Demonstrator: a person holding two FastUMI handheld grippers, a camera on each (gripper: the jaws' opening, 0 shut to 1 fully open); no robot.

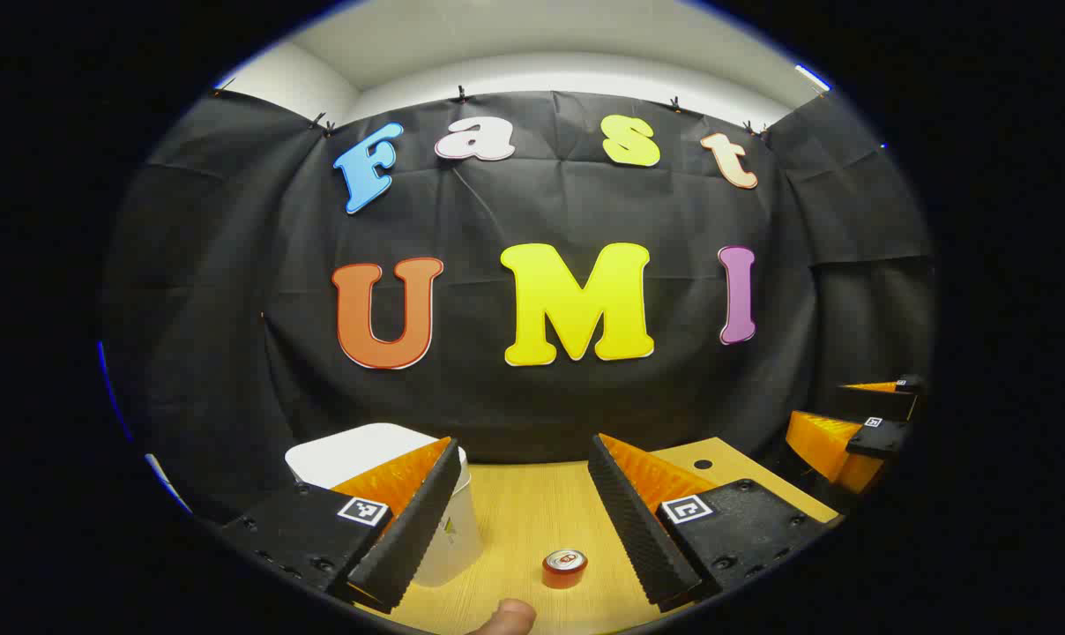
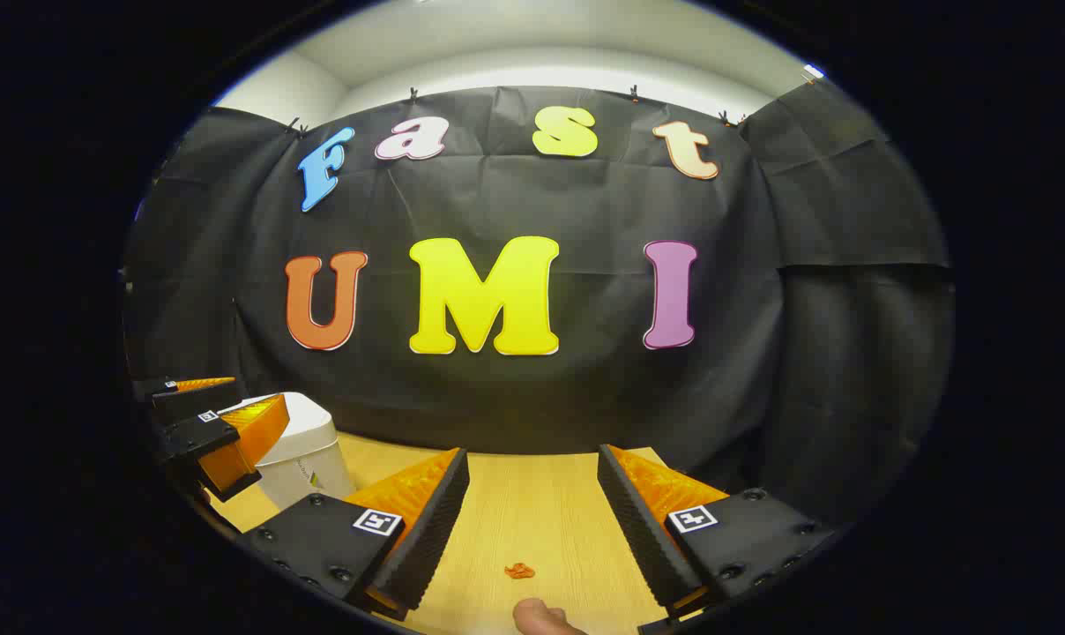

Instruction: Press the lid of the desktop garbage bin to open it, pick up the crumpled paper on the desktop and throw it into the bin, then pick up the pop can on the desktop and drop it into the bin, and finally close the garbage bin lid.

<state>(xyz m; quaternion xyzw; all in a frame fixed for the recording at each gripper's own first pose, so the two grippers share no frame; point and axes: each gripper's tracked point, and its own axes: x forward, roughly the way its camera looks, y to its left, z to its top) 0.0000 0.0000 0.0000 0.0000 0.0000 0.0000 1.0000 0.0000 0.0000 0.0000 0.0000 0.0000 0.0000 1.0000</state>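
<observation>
Left gripper view: left hand-held gripper (image 1: 519, 520) wide, bin (image 1: 383, 459) closed at left, can (image 1: 565, 568) near; right hand-held gripper (image 2: 532, 520) wide above crumpled paper (image 2: 519, 571); press lid centre squarely first.

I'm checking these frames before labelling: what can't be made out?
- White plastic desktop bin: left gripper view, its near side sits behind the left gripper finger; lid seam unclear.
- Red pop can: too small to see dents.
- Small orange crumpled paper: right gripper view, a speck between the right gripper fingers; shape unreadable.
</observation>
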